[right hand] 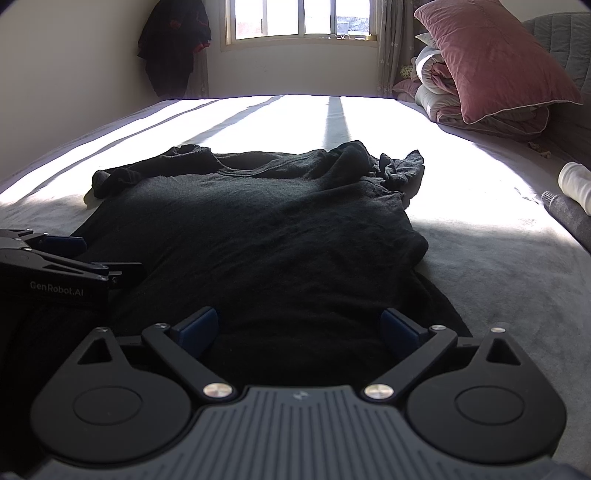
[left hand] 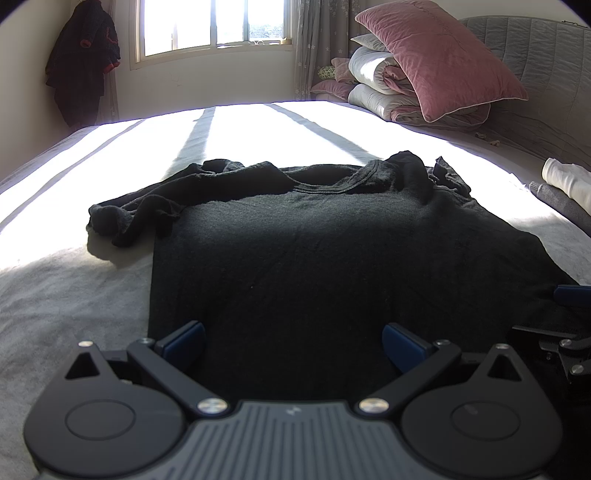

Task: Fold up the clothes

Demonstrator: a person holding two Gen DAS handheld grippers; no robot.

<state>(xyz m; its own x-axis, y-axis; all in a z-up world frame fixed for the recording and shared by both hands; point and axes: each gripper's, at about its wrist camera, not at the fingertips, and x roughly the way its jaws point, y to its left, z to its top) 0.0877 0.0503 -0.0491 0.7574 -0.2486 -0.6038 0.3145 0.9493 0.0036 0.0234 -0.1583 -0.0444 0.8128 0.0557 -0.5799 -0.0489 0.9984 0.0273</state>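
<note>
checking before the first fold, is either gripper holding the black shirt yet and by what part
Nothing is held. The left gripper and right gripper both sit open above the hem end of the black shirt.

White roll (left hand: pixel 569 181) cut by right edge; shirt (left hand: pixel 332 258) near hem hidden under gripper bodies; window (right hand: pixel 301 18) view blown out.

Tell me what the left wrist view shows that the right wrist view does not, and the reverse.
Only the left wrist view: the left gripper head-on, jaws open over the near part of the black shirt, and the right gripper's edge at its right border.

Only the right wrist view: the right gripper head-on, jaws open, and the left gripper's side with printed lettering.

Both: the shirt spread on the bed, sleeves bunched at the far end, the pink pillow on folded bedding, the window, and dark clothes hanging on the wall.
</note>
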